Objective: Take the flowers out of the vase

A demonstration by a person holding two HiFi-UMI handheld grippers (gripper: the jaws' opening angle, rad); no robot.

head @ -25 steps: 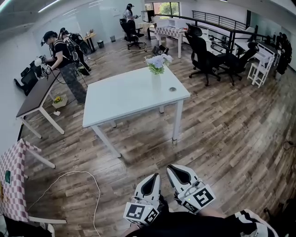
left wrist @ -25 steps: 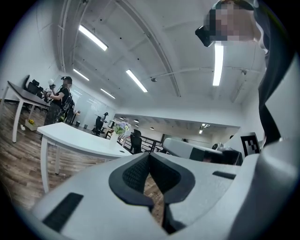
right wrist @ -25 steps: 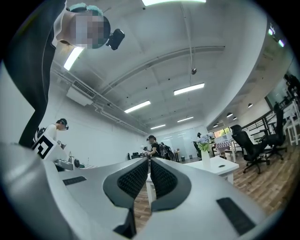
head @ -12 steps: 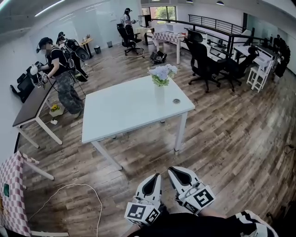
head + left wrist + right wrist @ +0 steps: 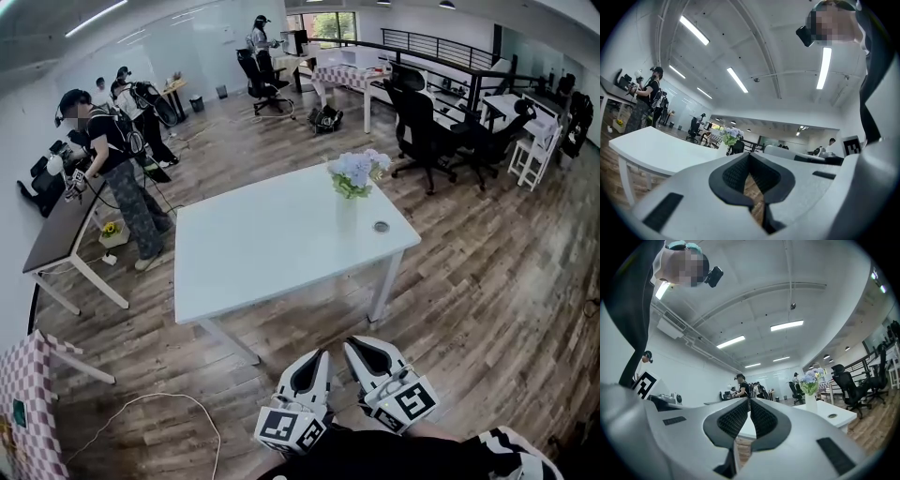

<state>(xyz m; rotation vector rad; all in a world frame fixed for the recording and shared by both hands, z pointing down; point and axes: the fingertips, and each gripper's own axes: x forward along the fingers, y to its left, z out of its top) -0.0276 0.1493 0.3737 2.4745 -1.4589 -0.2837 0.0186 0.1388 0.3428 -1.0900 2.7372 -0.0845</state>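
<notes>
My left gripper (image 5: 317, 356) and right gripper (image 5: 352, 344) sit side by side, both closed and empty. Well ahead of them, slightly right, pale blue-and-white flowers (image 5: 356, 171) stand in a slim white vase (image 5: 347, 214) on a white rectangular table (image 5: 262, 253).

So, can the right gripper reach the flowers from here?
Probably not yet: the right gripper is well short of the table, and the flowers stand at its far side, with floor between.
</notes>
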